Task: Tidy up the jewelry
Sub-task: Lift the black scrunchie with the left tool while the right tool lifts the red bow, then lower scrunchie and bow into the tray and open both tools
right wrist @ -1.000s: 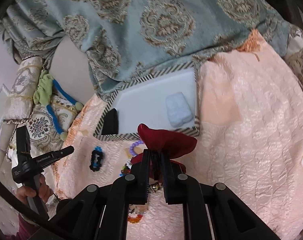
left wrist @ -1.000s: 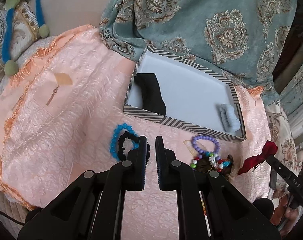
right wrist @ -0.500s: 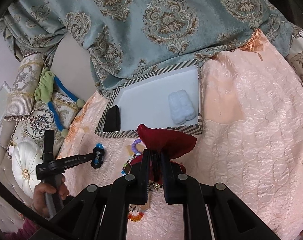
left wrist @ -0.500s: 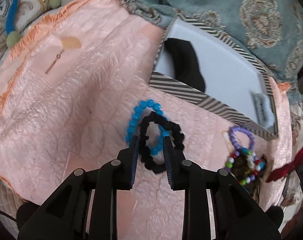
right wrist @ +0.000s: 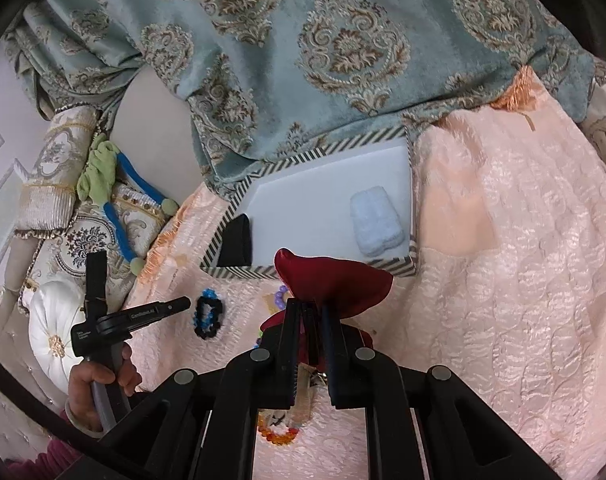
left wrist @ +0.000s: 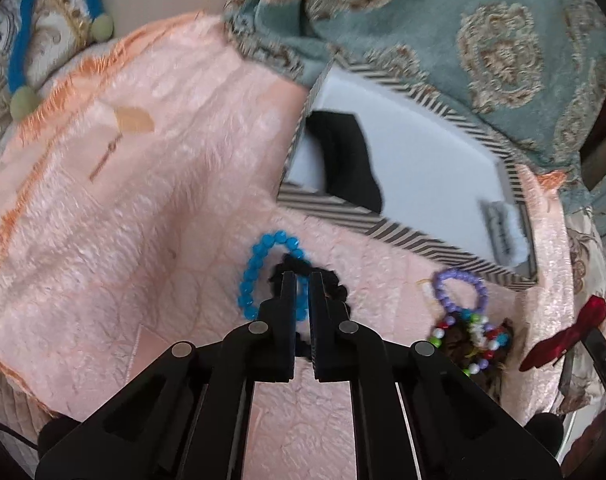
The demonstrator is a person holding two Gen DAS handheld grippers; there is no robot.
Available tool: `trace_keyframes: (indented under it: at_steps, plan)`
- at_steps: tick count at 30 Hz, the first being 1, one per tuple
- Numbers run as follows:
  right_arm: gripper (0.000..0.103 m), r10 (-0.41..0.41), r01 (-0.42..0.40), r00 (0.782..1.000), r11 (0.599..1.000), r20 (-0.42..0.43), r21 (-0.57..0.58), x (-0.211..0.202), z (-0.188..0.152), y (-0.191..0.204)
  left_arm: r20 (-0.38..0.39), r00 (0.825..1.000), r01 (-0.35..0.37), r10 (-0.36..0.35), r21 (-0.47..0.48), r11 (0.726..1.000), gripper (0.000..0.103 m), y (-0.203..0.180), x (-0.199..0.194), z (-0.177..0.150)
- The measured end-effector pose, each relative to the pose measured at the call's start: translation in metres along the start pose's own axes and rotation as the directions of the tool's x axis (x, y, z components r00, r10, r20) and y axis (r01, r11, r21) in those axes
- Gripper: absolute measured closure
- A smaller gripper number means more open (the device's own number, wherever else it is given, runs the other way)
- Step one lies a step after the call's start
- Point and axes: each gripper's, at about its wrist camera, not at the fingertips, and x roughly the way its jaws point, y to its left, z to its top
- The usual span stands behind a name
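Your striped tray (left wrist: 407, 236) sits on the pink bedspread (left wrist: 143, 220), holding a black item and a pale blue scrunchie (right wrist: 377, 226). Your right claw (right wrist: 311, 312) grips the red bow (right wrist: 335, 284). Your left claw (left wrist: 302, 280) has just closed on the black scrunchie (left wrist: 335, 286) beside the blue bead bracelet (left wrist: 255, 272).

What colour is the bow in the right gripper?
Dark red. The bow shows best in the right wrist view.

Blue bead bracelet (left wrist: 263, 272) and black scrunchie (left wrist: 335, 286): overlapping, flat at the left claw (left wrist: 302, 280) tips. Red bow (right wrist: 331, 284): pinched in the right claw (right wrist: 311, 312). Purple bracelet (left wrist: 459, 290): right of the left claw. Striped tray (left wrist: 383, 224): beyond.
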Motion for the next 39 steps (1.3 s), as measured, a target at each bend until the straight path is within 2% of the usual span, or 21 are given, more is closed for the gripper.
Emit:
trace_keyframes:
  at_steps: [4,8,14,15,16,19,30,39]
  plan:
    - [0.093,0.008,-0.008,1.0,1.0,0.005,-0.013,-0.003,0.0,0.006,-0.023,1.0,-0.015,0.015,-0.003,1.0,0.097,-0.001,0.001,0.0]
    - [0.093,0.009,-0.009,1.0,1.0,-0.003,-0.016,-0.003,-0.002,0.007,-0.073,0.997,-0.021,0.016,-0.061,0.998,0.081,0.009,0.019,-0.003]
    - [0.093,0.004,-0.004,1.0,1.0,-0.018,-0.004,0.003,-0.001,0.003,-0.11,0.993,-0.052,0.045,-0.068,0.996,0.082,0.012,0.049,-0.002]
    - [0.093,0.003,-0.003,1.0,1.0,-0.02,-0.005,0.003,-0.001,0.003,-0.107,0.993,-0.046,0.038,-0.065,0.997,0.085,0.012,0.051,-0.002]
    - [0.093,0.002,-0.002,1.0,1.0,-0.021,-0.008,0.003,-0.001,0.003,-0.099,0.995,-0.037,0.031,-0.058,0.998,0.092,0.011,0.051,-0.002]
    - [0.093,0.004,-0.004,1.0,1.0,-0.015,-0.011,0.001,0.001,0.006,-0.084,0.996,-0.039,0.036,-0.039,0.998,0.097,0.009,0.046,-0.002]
    - [0.093,0.029,-0.028,0.999,0.998,0.019,-0.051,-0.004,0.017,0.026,0.04,0.998,0.05,-0.051,0.032,0.998,0.098,-0.021,-0.027,0.016]
    - [0.093,0.014,-0.011,0.999,0.995,0.03,-0.095,0.019,0.054,0.04,0.089,0.995,0.033,-0.043,0.109,0.993,0.098,-0.064,-0.032,0.047]
